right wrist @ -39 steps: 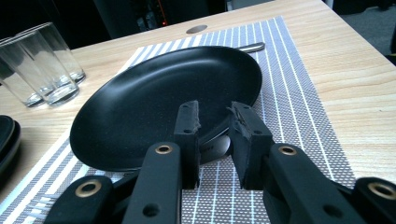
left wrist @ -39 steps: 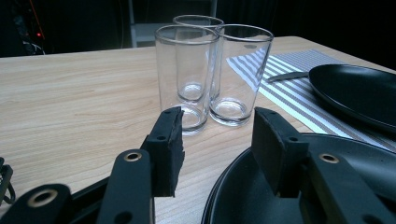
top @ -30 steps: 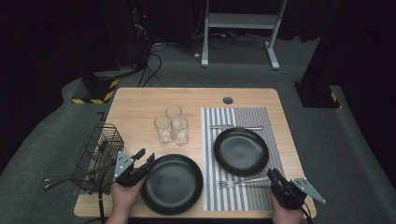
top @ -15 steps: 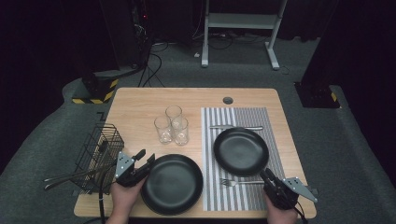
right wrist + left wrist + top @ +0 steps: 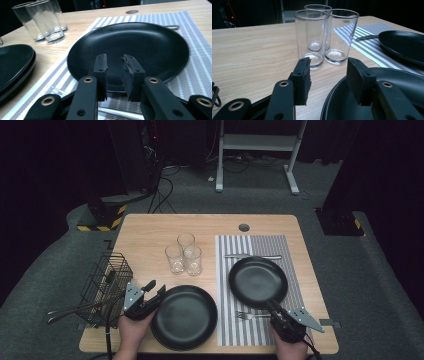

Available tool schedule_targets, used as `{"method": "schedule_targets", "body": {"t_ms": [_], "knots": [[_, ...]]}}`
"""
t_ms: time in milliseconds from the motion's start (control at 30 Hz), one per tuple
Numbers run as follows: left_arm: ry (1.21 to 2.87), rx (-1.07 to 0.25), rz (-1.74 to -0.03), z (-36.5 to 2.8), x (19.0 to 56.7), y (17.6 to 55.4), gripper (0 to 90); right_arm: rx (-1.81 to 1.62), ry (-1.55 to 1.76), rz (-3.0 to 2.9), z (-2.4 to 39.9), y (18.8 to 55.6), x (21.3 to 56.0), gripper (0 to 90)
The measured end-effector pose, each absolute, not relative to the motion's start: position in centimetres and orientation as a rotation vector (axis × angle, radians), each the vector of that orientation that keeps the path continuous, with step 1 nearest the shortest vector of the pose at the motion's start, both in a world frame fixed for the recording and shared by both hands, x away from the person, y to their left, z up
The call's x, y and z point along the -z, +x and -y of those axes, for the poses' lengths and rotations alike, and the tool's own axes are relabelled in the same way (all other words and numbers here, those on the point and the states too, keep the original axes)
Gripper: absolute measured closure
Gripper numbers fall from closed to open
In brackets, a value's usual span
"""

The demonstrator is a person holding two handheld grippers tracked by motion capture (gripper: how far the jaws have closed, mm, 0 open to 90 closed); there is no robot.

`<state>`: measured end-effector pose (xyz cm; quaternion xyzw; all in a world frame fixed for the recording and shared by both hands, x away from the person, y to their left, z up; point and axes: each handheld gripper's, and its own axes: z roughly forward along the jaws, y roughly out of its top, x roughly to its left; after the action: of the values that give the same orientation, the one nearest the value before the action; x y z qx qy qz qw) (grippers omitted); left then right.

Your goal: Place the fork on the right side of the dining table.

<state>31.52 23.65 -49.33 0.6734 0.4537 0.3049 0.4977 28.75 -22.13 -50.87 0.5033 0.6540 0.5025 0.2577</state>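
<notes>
Three glasses (image 5: 183, 255) stand left of the placemat (image 5: 260, 245).

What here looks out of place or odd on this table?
Mostly tidy. One black plate sits on the striped placemat, but the other plate lies on bare wood with no mat. Three empty glasses huddle together, and the wire basket hangs at the table's left edge with utensil handles poking out.

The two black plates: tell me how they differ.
The near plate lies on bare wood by the left gripper, whose open fingers straddle its rim. The far plate lies on the striped mat, with a fork at its near edge and the right gripper just short of it. Both are round, black and empty.
</notes>
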Motion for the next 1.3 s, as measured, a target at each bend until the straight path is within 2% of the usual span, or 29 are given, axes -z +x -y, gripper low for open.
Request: {"method": "schedule_targets", "body": {"t_ms": [867, 1300], "knots": [[1.713, -0.743, -1.085, -23.1, 49.4, 31.5, 50.9, -1.375, 1.231, -1.937, 16.8, 29.3, 51.0, 74.3], [1.713, -0.764, -1.083, -23.1, 49.5, 31.2, 52.6, -1.355, 1.205, -1.964, 15.5, 29.7, 50.9, 75.2]]}}
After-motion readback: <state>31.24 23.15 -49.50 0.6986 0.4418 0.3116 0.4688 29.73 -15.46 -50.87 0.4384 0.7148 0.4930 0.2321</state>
